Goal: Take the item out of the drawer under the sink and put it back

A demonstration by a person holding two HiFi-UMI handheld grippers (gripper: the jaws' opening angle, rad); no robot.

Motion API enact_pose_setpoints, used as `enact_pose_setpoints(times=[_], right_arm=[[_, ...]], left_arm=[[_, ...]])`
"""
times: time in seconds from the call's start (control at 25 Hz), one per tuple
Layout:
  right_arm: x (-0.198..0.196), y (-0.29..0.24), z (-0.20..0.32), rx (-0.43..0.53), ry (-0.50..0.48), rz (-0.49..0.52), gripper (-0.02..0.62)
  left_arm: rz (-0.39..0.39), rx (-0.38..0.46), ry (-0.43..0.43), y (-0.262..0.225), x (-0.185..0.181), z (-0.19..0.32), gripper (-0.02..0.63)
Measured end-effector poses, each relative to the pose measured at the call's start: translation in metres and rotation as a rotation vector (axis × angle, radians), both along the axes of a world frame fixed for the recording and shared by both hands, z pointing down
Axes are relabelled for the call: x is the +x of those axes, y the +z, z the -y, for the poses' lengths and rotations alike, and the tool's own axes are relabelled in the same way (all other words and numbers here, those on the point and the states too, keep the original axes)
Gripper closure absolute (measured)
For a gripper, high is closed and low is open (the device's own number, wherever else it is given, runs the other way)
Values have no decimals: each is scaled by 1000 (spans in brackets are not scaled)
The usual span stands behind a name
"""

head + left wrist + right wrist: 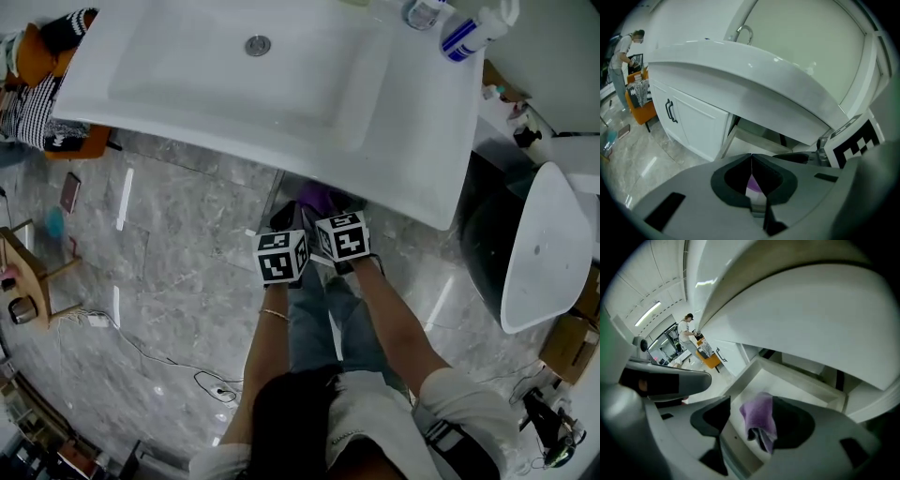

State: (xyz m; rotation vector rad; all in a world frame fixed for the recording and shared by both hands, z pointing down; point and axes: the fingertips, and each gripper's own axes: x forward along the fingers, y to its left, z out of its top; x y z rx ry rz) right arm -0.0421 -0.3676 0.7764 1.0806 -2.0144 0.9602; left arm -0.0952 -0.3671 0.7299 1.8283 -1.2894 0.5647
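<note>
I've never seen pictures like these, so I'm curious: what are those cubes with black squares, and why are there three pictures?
A person holds a grabbing tool in each hand, and the cubes with black squares are part of those tools. The head view comes from a camera on the person's head. It looks down at a white sink, and a white and blue bottle sits near the sink's corner. The other two views come from small cameras that ride on the tools. The left tool has its jaws shut together. The right tool has its jaws wide open over an open white drawer under the sink. A purple cloth shows between them, but they aren't squeezing it. I can't tell if it hangs on one jaw or lies in the drawer.
</note>
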Motion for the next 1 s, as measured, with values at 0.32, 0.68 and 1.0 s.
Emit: enact_pose_setpoints(times=[0.32, 0.68, 1.0], right_arm=[[2, 34, 8, -52, 13, -59, 324], [8, 74, 13, -88, -6, -161, 319], [11, 84, 16, -123, -13, -210, 434]], left_arm=[[6, -37, 13, 22, -4, 5, 601], [-32, -37, -12, 32, -2, 11, 601], [-38, -40, -16, 38, -7, 16, 601]])
